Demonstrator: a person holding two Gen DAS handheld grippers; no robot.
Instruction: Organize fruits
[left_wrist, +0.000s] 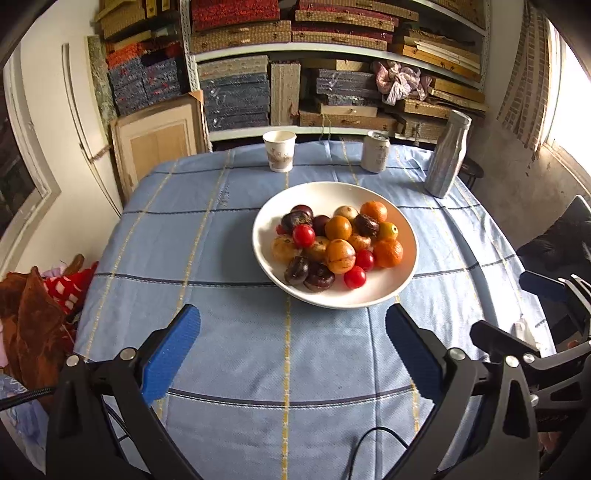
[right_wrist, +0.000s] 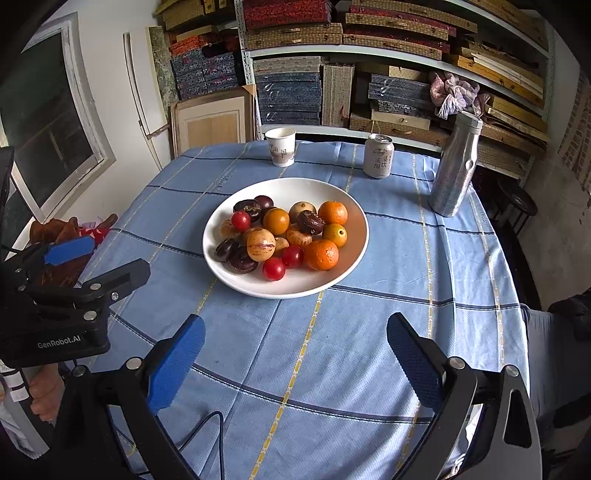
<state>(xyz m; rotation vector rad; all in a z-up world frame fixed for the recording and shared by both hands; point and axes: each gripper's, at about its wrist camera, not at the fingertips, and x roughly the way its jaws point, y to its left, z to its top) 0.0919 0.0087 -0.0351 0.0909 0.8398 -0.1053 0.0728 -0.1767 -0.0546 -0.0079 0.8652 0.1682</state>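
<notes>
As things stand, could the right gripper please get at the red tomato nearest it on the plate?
Probably yes. The right gripper is open and empty, and only bare tablecloth lies between it and the plate. The tomato sits at the near edge of the pile, nothing on top of it.

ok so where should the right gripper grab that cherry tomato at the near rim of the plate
Pinch the cherry tomato across its round middle, coming from above on the near side with the right gripper. It lies at the pile's near edge, with bare white plate in front and a second tomato close behind.
</notes>
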